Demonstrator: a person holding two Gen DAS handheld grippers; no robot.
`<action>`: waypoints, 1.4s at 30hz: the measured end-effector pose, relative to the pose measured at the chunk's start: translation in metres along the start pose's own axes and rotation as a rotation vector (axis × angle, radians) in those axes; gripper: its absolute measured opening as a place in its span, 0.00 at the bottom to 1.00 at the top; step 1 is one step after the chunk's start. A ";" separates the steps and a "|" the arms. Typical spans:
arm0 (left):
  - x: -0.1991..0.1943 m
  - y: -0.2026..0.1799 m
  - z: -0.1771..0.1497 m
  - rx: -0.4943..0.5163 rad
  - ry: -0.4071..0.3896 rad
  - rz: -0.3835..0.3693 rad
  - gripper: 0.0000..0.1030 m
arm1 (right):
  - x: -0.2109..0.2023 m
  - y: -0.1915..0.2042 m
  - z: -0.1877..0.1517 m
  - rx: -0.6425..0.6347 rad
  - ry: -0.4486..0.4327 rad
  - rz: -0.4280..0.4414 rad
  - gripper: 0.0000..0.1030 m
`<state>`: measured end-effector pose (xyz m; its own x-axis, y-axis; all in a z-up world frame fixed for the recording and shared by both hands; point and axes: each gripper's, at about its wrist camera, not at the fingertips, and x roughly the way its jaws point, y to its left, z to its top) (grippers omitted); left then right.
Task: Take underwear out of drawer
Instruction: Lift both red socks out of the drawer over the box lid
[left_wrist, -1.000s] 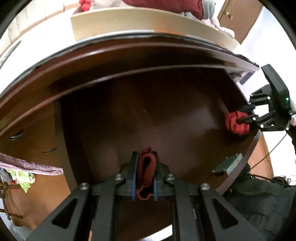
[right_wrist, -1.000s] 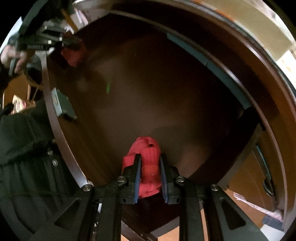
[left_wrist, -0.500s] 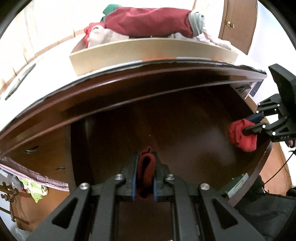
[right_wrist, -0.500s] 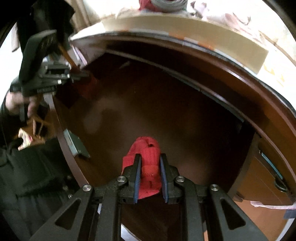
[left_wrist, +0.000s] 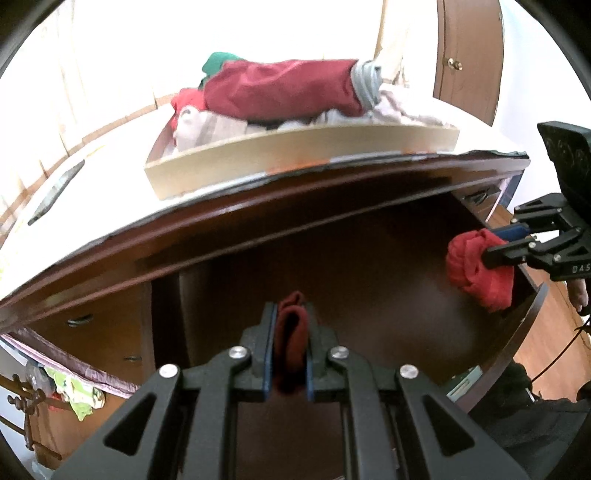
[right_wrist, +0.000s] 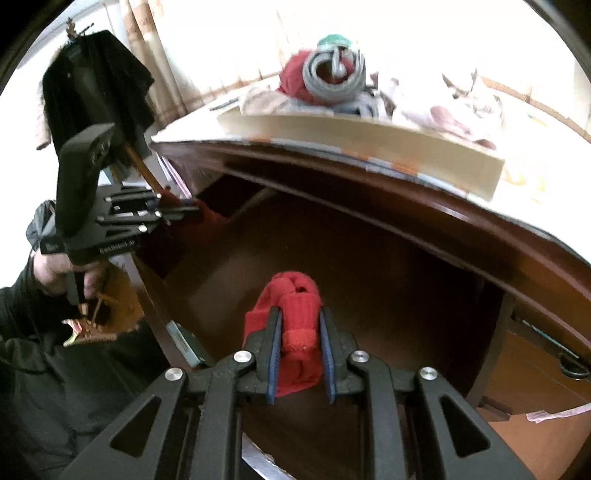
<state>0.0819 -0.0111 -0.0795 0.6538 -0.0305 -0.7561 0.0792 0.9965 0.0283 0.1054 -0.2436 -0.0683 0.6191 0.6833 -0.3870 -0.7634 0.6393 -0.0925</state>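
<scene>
The dark wooden drawer (left_wrist: 369, 273) stands pulled out, its floor bare in both views. My left gripper (left_wrist: 290, 314) is shut on a dark red piece of underwear (left_wrist: 291, 343) above the drawer's near left part. My right gripper (right_wrist: 299, 317) is shut on a brighter red bundle of underwear (right_wrist: 295, 306) over the drawer floor (right_wrist: 369, 295). The left wrist view shows the right gripper (left_wrist: 491, 243) and its red bundle (left_wrist: 476, 269) at the drawer's right end. From the right wrist, the left gripper (right_wrist: 192, 210) appears at the far left, held by a hand (right_wrist: 55, 273).
A shallow cardboard tray (left_wrist: 295, 155) heaped with clothes sits on the white dresser top (left_wrist: 92, 173) behind the drawer. More dresser drawers (left_wrist: 85, 332) lie left, a door (left_wrist: 469, 55) at the back right. A person in dark clothing (right_wrist: 55, 387) stands at the drawer front.
Both grippers have lifted and tipped upward with their red underwear, so the dresser top and clothes tray have come into view. Neither grip has altered.
</scene>
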 end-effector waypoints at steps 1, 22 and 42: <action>-0.002 -0.001 0.001 0.000 -0.011 0.002 0.10 | -0.002 0.003 0.003 -0.001 -0.018 0.000 0.20; -0.043 -0.016 0.040 0.031 -0.201 0.026 0.10 | -0.037 0.018 0.034 -0.020 -0.238 0.043 0.20; -0.076 -0.024 0.099 0.103 -0.353 0.041 0.10 | -0.071 0.016 0.073 -0.034 -0.372 0.019 0.20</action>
<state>0.1051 -0.0408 0.0417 0.8758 -0.0338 -0.4814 0.1111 0.9849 0.1329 0.0629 -0.2565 0.0248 0.6250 0.7801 -0.0295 -0.7769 0.6178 -0.1216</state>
